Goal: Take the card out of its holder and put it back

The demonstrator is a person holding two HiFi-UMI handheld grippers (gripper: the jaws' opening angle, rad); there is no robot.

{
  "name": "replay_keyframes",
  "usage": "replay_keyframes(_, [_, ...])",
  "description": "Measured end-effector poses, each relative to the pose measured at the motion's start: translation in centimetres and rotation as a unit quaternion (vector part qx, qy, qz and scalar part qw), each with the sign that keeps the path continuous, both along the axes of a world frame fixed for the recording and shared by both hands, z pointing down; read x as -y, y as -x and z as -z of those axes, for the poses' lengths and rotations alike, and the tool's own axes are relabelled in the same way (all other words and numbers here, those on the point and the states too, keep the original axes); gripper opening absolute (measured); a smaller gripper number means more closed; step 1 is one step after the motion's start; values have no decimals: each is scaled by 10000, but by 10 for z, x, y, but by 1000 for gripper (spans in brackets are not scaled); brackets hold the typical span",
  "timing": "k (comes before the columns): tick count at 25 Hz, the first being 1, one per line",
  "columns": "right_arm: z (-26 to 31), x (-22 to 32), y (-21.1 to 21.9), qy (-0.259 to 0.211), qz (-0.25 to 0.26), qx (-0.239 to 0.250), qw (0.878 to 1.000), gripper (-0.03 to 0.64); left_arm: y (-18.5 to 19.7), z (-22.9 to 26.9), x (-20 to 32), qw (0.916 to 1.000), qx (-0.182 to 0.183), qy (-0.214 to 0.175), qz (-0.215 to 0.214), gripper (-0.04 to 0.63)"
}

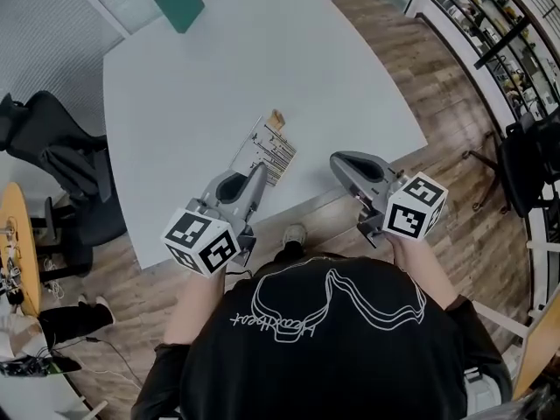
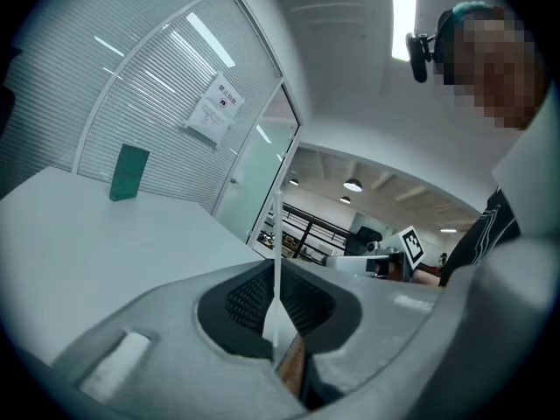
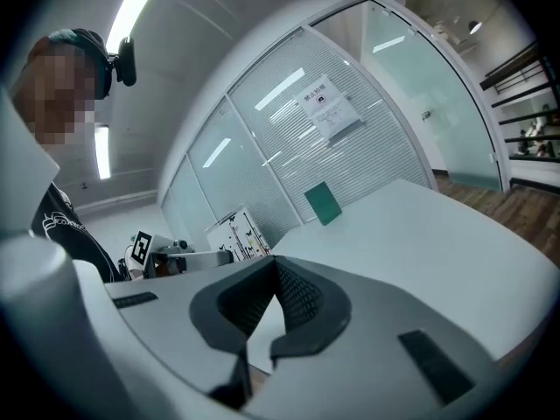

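Observation:
A white printed card (image 1: 269,150) with a tan tab at its far end is held up over the near edge of the white table (image 1: 201,86). My left gripper (image 1: 259,175) is shut on the card's near edge. In the left gripper view the card (image 2: 276,234) stands edge-on as a thin white line between the dark pads. My right gripper (image 1: 338,161) hovers to the card's right, apart from it, jaws closed together with nothing in them. In the right gripper view the card (image 3: 234,233) shows to the left, beyond the meeting pads (image 3: 293,291).
A green upright panel (image 1: 178,0) stands at the table's far edge, also seen in the left gripper view (image 2: 129,171) and the right gripper view (image 3: 325,203). Black office chairs stand left (image 1: 61,160) and right (image 1: 525,160). Glass partitions back the table.

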State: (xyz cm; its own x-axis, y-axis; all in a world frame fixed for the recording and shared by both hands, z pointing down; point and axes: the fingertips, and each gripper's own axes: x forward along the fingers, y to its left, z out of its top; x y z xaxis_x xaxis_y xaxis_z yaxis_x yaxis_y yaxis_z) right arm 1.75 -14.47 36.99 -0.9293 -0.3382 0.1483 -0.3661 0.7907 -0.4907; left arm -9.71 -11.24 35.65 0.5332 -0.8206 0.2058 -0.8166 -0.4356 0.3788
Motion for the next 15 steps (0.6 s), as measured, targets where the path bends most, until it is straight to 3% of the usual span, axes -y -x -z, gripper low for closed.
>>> replay_keyframes(8, [5,-58,-24,-265,308,8,9992,9,-44,3,-56,9999,85,-65,-68,25])
replay_keyframes(15, [8,-70,-34,-357,250,-113,9990,9,-56,7,-65,9998,99,-100,-106,25])
